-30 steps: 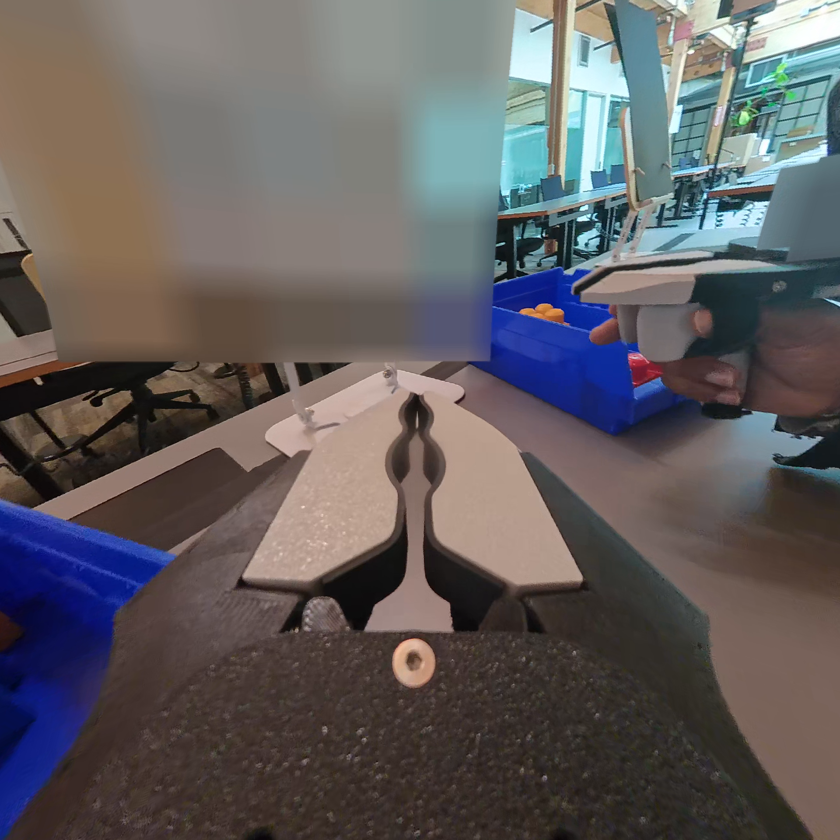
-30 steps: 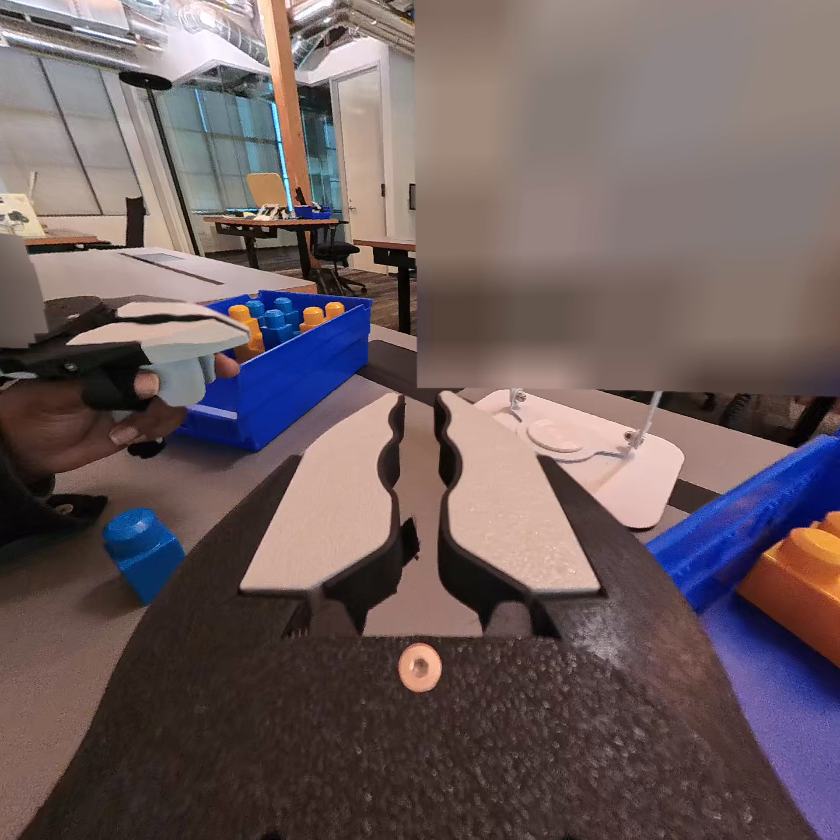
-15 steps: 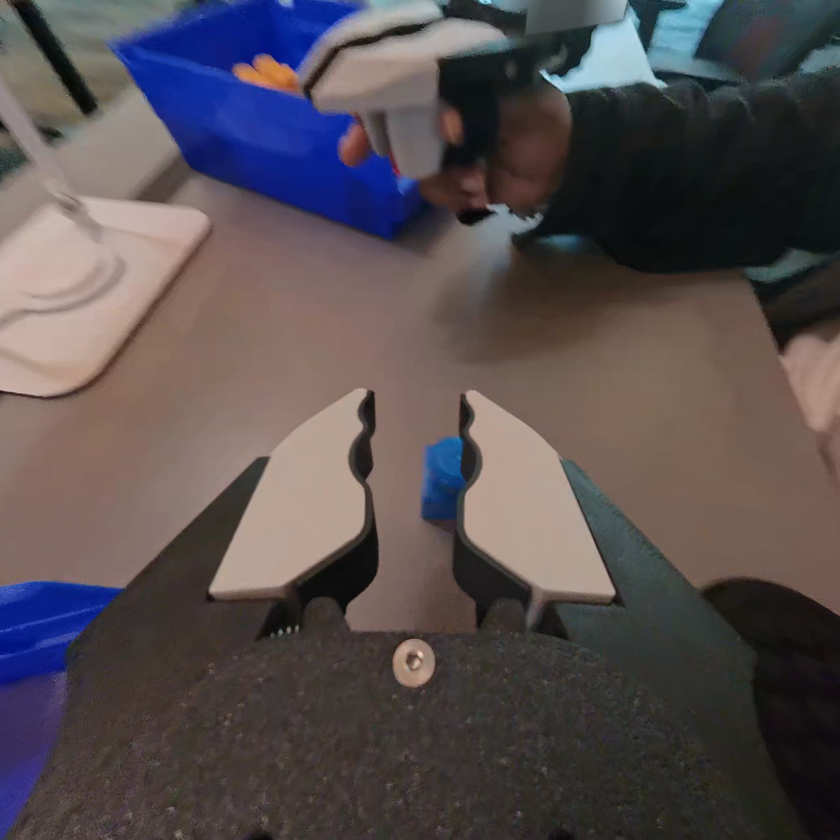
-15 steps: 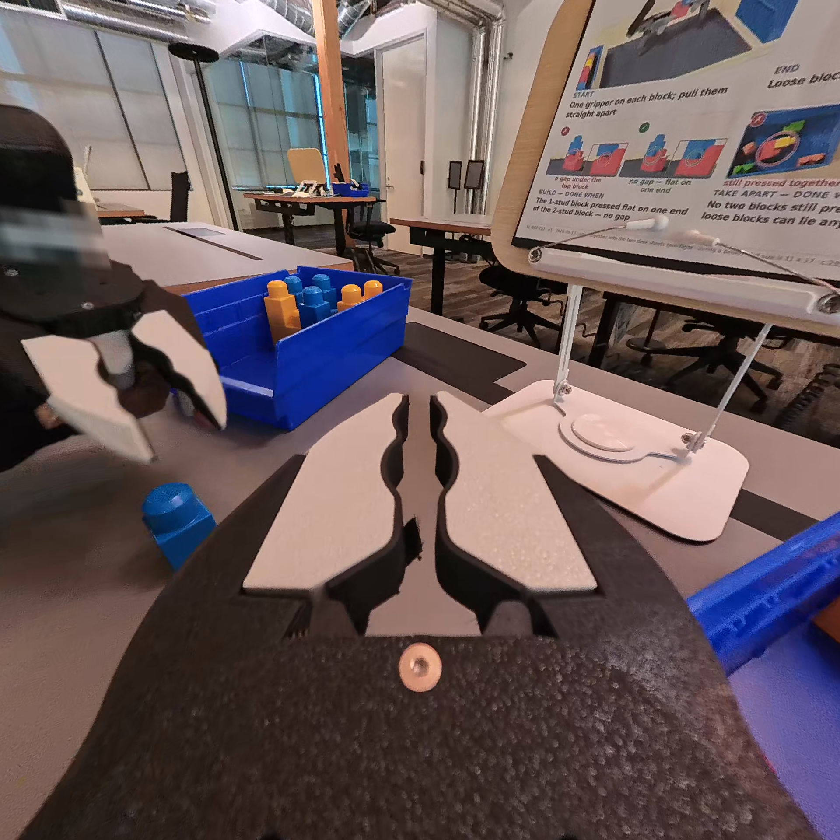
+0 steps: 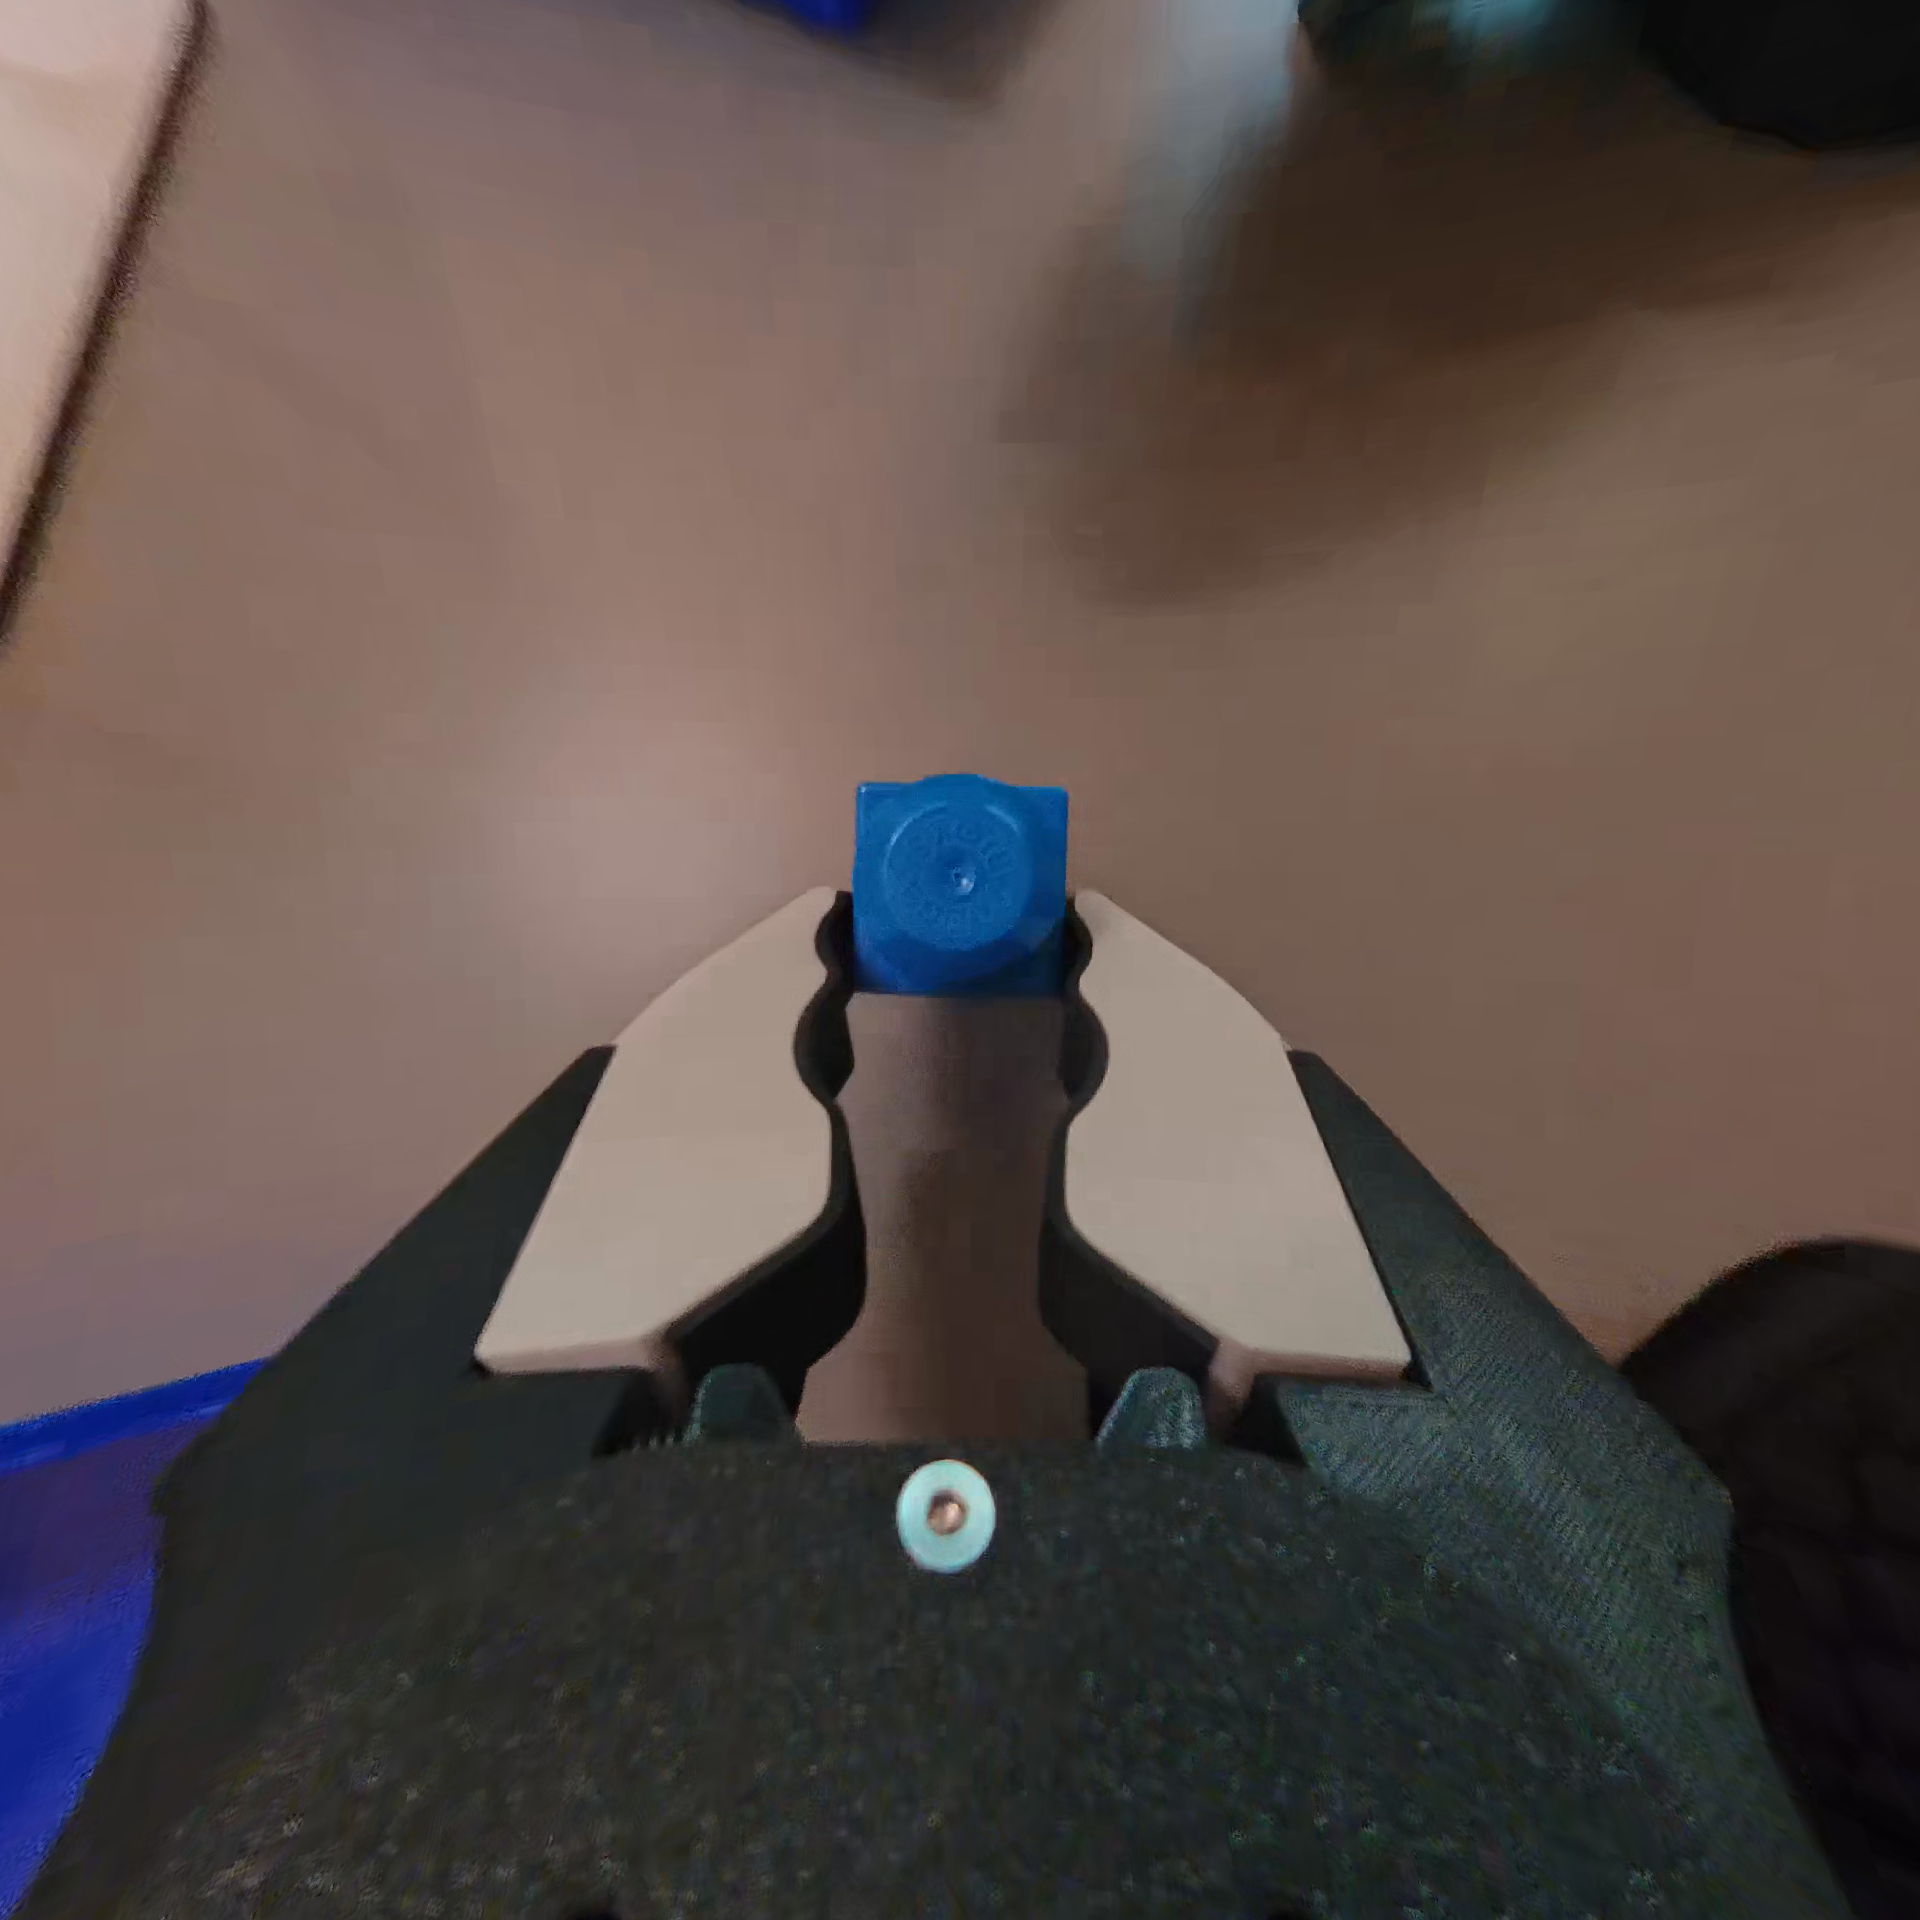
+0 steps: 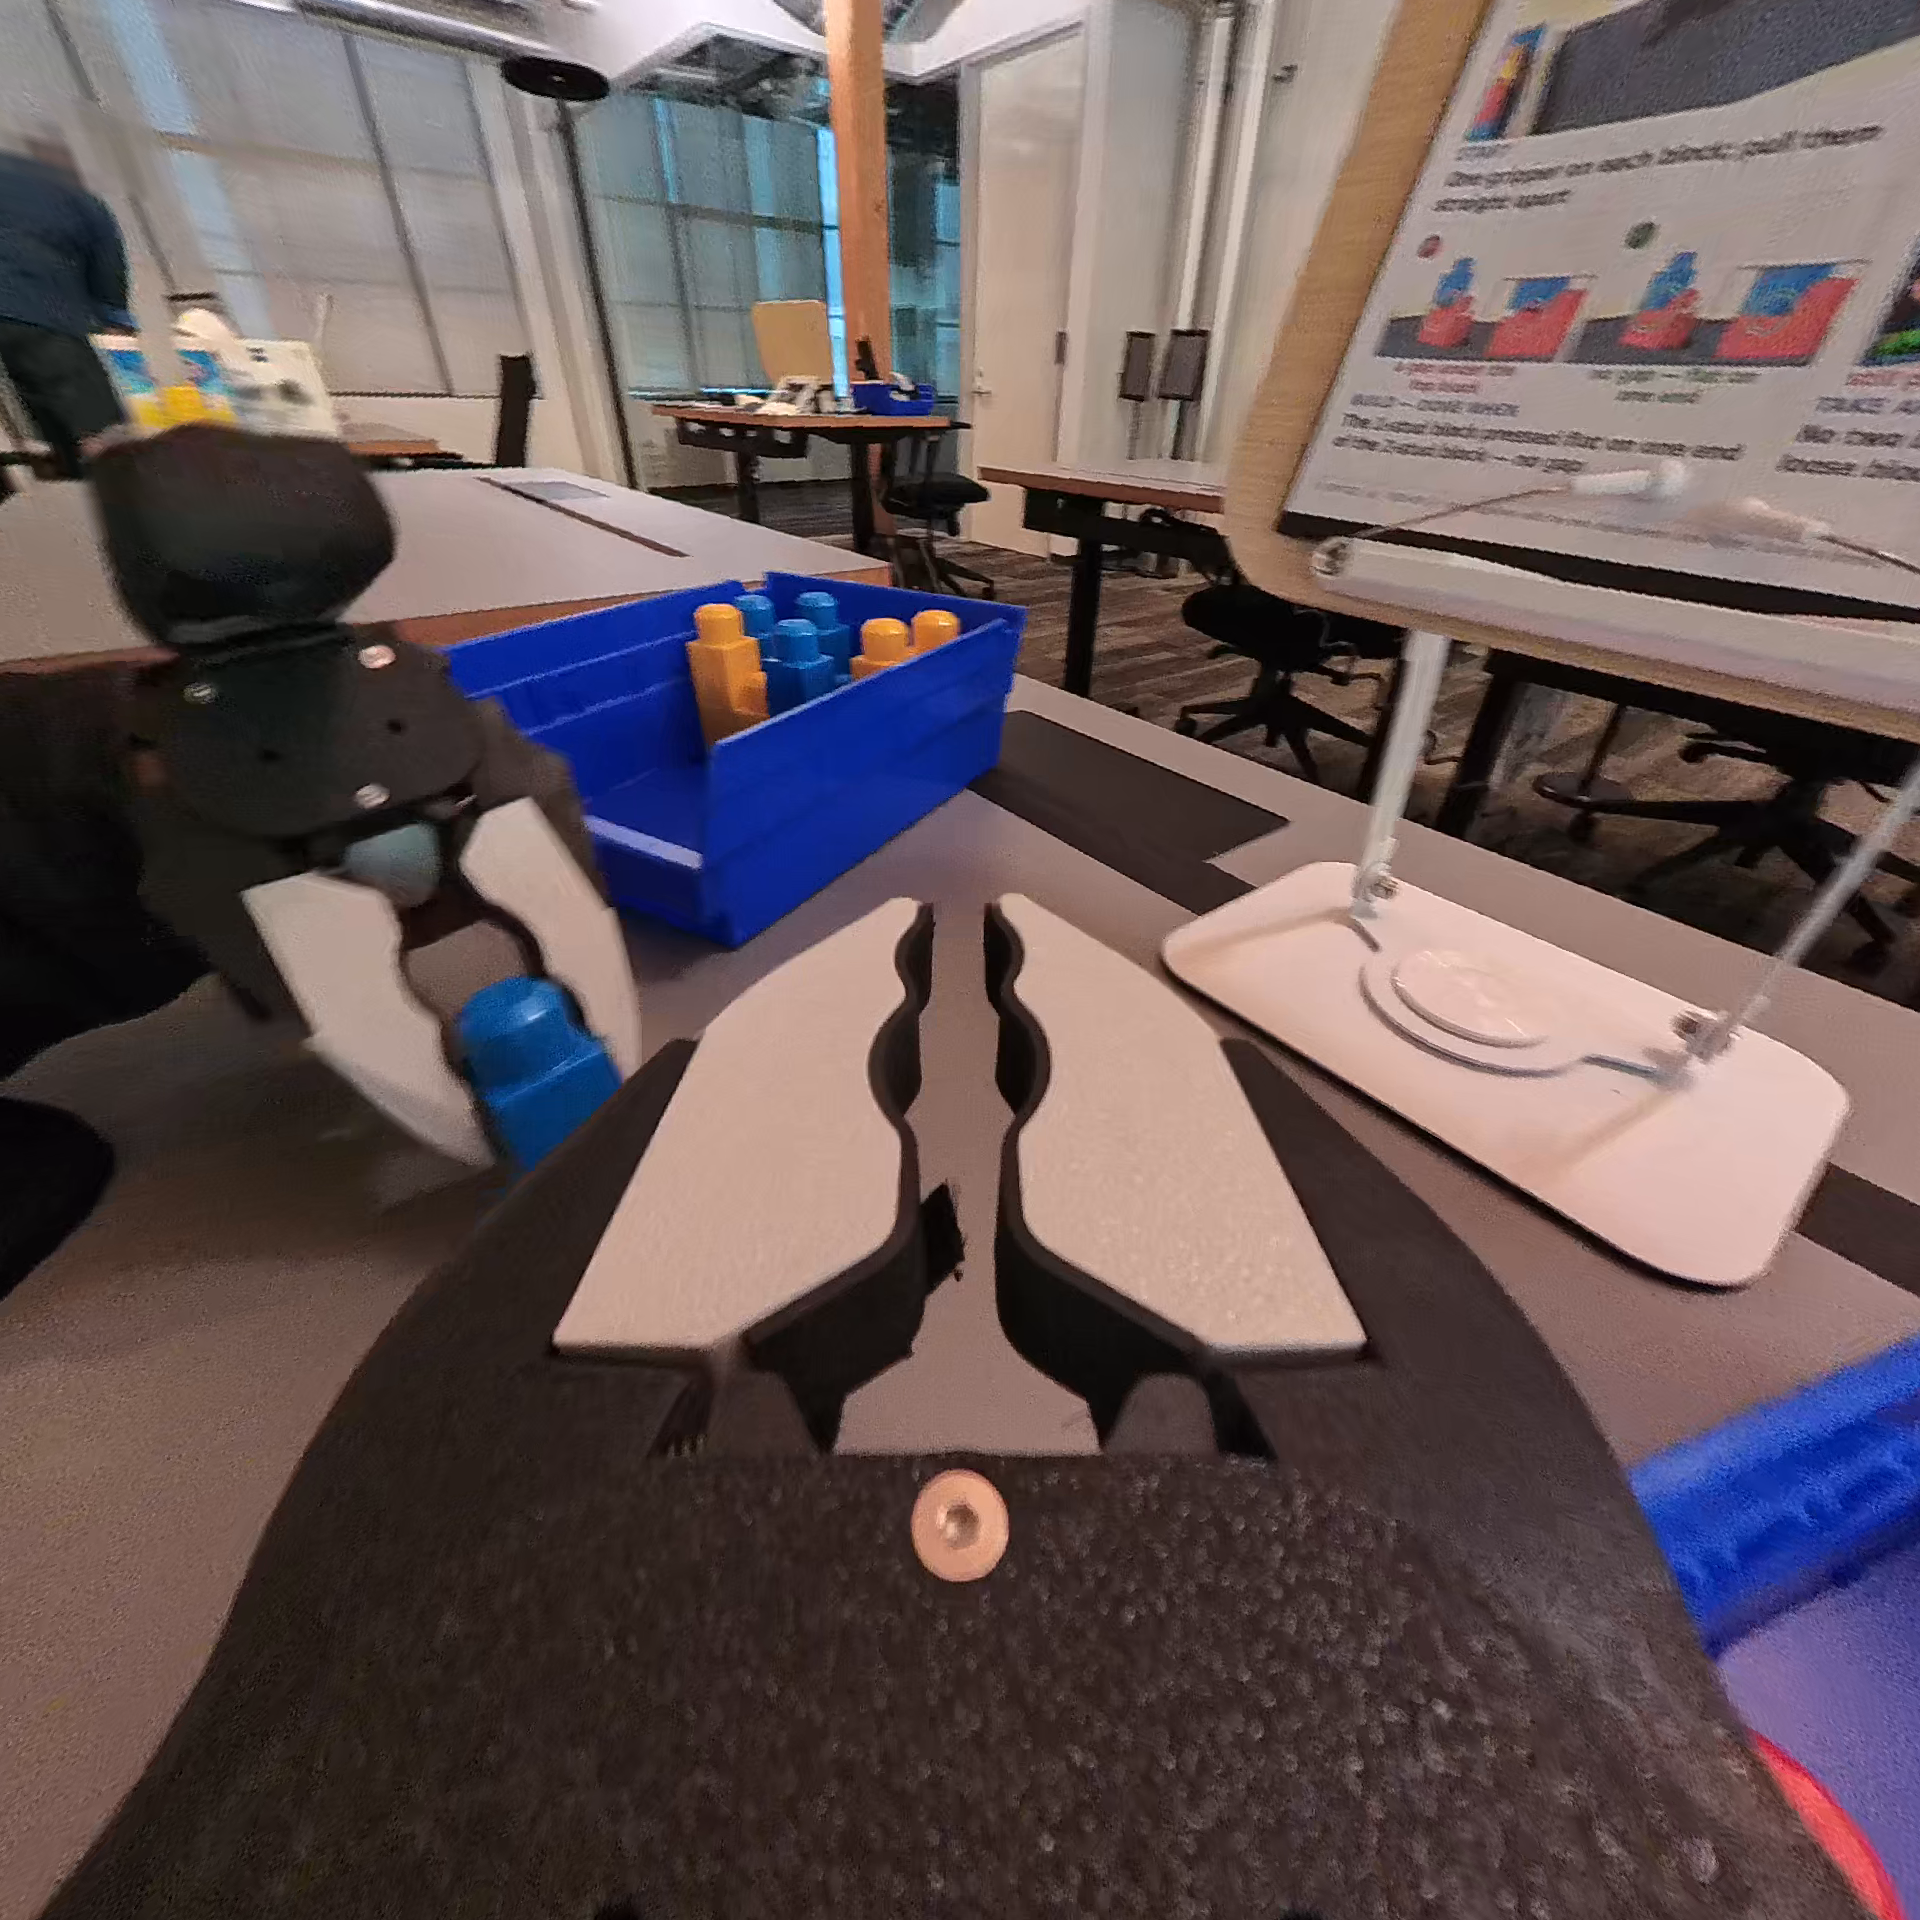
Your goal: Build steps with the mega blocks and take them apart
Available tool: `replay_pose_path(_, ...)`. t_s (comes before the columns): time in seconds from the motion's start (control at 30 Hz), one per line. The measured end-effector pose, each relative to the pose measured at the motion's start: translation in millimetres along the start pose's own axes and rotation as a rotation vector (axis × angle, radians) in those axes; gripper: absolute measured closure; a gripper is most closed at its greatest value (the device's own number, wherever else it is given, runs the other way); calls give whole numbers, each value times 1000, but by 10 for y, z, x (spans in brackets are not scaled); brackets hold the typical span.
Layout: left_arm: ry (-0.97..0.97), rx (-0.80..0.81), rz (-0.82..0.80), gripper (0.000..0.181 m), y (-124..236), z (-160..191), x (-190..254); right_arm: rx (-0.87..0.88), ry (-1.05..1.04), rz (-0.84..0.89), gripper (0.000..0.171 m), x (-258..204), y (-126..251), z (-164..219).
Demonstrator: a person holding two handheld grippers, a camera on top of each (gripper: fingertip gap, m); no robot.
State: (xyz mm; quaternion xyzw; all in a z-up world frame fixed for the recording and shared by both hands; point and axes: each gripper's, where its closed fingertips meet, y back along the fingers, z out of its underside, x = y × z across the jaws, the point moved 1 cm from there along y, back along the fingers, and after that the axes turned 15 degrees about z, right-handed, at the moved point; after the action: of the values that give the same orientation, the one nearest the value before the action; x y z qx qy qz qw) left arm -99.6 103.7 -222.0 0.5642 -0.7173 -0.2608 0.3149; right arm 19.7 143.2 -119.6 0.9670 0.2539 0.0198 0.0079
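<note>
A single-stud blue mega block (image 5: 956, 883) stands upright on the grey table (image 5: 520, 520). My left gripper (image 5: 958, 909) is tipped down over it, open, with the block between its fingertips; the pads lie close beside its sides and I see no firm squeeze. The right wrist view shows the same: the left gripper (image 6: 520, 1101) straddles the blue block (image 6: 535, 1060), which rests on the table. My right gripper (image 6: 956, 914) hovers over the table, its jaws a narrow slit apart with nothing between them.
A blue bin (image 6: 831, 769) with orange and blue blocks (image 6: 727, 665) stands behind the left gripper. A white stand base (image 6: 1507, 1060) carrying an instruction board sits to the right. Another blue bin edge (image 6: 1787, 1475) lies at the lower right. A blue bin corner (image 5: 62, 1507) is by the left gripper. One gripper's finger ends stand about 15 centimeters off the other's.
My left gripper opened from shut, swung down and came over the blue block, which now sits between its tips. My right gripper's jaws narrowed slightly and it shifted a little.
</note>
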Motion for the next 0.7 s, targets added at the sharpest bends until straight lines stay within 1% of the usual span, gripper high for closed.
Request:
replay_pose_path(0.07, -28, 36, -71, 145, 40, -93, -78, 1, 24, -89, 162, -165, 31, -15)
replay_pose_path(0.17, -64, 60, -132, 144, 23, -237, -108, -33, 97, -237, 159, -480, 90, 34)
replay_pose_path(0.27, -106, 38, -190, 145, -37, -336, -119, -139, 249, -333, 147, -761, 120, 250)
replay_pose_path(0.33, -123, 17, -188, 145, -101, -359, -85, -193, 314, -374, 141, -891, 133, 387)
replay_pose_path(0.47, -151, -65, -195, 145, -208, -309, -66, -254, 389, -386, 137, -976, 118, 557)
replay_pose_path(0.6, -189, -105, -187, 145, -284, -312, -11, -291, 428, -373, 138, -960, 97, 665)
replay_pose_path(0.67, -206, -131, -205, 145, -296, -303, -16, -298, 445, -383, 143, -970, 110, 691)
replay_pose_path(0.7, -206, -122, -197, 145, -298, -305, -8, -296, 453, -385, 143, -967, 117, 683)
